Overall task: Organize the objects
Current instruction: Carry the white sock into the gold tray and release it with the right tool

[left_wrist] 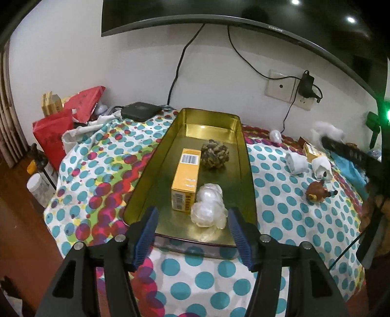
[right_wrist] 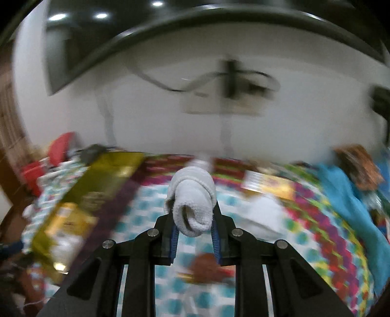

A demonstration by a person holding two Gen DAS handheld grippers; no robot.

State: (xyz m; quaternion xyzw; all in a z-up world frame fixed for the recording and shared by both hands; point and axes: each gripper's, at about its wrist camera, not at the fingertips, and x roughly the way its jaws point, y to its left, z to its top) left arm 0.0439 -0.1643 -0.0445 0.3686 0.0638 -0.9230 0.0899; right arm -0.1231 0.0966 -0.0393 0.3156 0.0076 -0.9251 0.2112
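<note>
Both wrist views share tin tray [left_wrist: 240, 136]; right perhaps closer.

Left gripper [left_wrist: 192, 219], bottom centre of frame: jaws apart, blue pads [left_wrist: 149, 231] clear, nothing pinched. Right gripper [right_wrist: 193, 214], lower centre of frame: jaws clamped on a white roll [right_wrist: 192, 202], pointing downward.

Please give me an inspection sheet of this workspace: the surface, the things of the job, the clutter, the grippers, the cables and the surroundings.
Surface: polka-dot cloth covers the table.
Job's things: gold tin tray holds a yellow box, a pine cone and a clear wrapped figure; brown figurine and rolled socks lie on the cloth.
Clutter: red bags, far left.
Grippers: left hand-held gripper open, empty; right hand-held gripper shut on a white rolled sock.
Cables: black cables hang down the wall.
Surroundings: monitor, wall socket.
</note>
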